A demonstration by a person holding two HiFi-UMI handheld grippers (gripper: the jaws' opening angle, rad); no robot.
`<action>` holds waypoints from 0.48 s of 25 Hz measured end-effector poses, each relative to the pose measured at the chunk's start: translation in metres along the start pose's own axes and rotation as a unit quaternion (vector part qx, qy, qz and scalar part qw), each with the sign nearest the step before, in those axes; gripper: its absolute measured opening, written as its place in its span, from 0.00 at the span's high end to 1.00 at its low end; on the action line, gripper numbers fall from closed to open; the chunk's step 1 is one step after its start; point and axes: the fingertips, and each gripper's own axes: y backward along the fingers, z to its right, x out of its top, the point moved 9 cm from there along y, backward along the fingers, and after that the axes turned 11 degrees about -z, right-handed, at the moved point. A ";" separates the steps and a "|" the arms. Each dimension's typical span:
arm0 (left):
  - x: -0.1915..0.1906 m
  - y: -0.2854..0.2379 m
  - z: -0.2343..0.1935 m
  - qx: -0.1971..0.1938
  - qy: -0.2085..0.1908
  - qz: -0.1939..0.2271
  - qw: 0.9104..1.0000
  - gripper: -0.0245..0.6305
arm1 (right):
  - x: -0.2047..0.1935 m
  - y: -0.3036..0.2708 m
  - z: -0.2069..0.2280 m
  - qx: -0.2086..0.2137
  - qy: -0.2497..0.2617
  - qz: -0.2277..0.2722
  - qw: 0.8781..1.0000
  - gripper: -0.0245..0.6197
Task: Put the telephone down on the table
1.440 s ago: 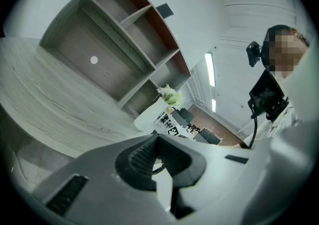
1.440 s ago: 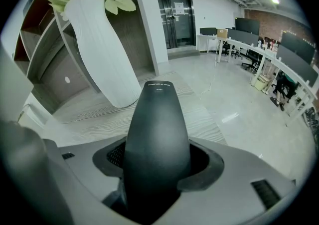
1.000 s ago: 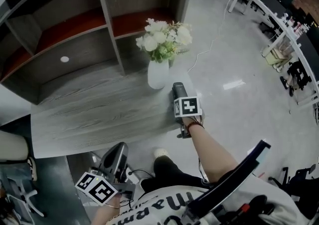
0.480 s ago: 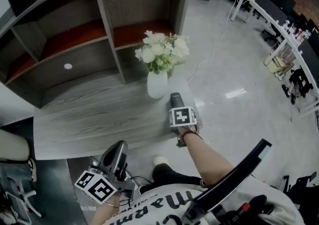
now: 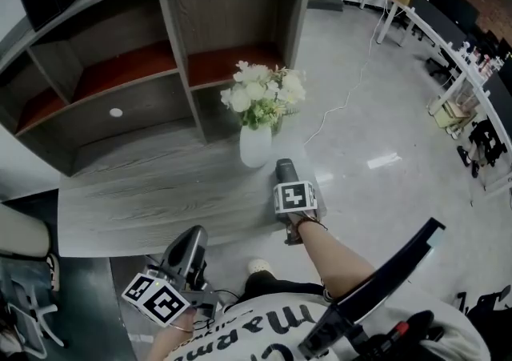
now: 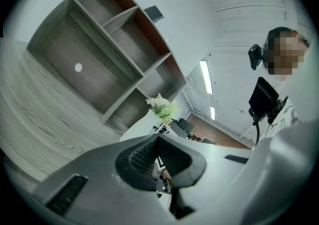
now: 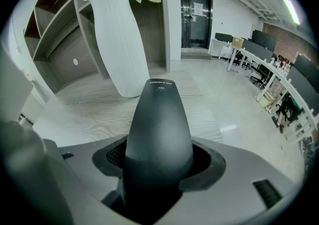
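1. The right gripper (image 7: 159,163) is clamping the black phone (image 7: 158,119). The handset is filling the gap between the jaws and sticking out forward through the middle of the right gripper view.
2. In the head view the phone (image 5: 284,169) is showing just right of centre, poking out ahead of the gripper's cube (image 5: 294,198), over the right end of the grey table (image 5: 144,199).
3. Its tip is pointing towards the foot of the white vase (image 5: 255,147) and sitting near it; no view is showing whether the phone is touching the tabletop.
4. The vase is standing upright on the table's right end, holding white flowers (image 5: 260,94) with green leaves.
5. The left gripper (image 5: 194,238) is hanging at the lower left of the head view, just off the table's near edge. Its jaws are pressing together at the tips and gripping nothing.
6. A person's bare forearm (image 5: 328,247) is running from the lower right up to the right gripper.
7. An open shelf (image 5: 120,71) is standing behind the table, filling the upper left of the head view.
8. A thin cable (image 5: 344,87) is trailing across the pale floor (image 5: 376,135) at the upper right.
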 end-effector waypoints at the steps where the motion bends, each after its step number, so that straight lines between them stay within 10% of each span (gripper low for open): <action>1: 0.001 -0.001 0.001 0.000 -0.001 0.001 1.000 0.95 | 0.000 0.000 0.000 0.002 0.001 0.000 1.000 0.50; 12: 0.003 -0.011 0.004 -0.001 -0.001 0.008 1.000 0.95 | 0.001 0.001 0.000 0.001 0.042 0.011 0.999 0.49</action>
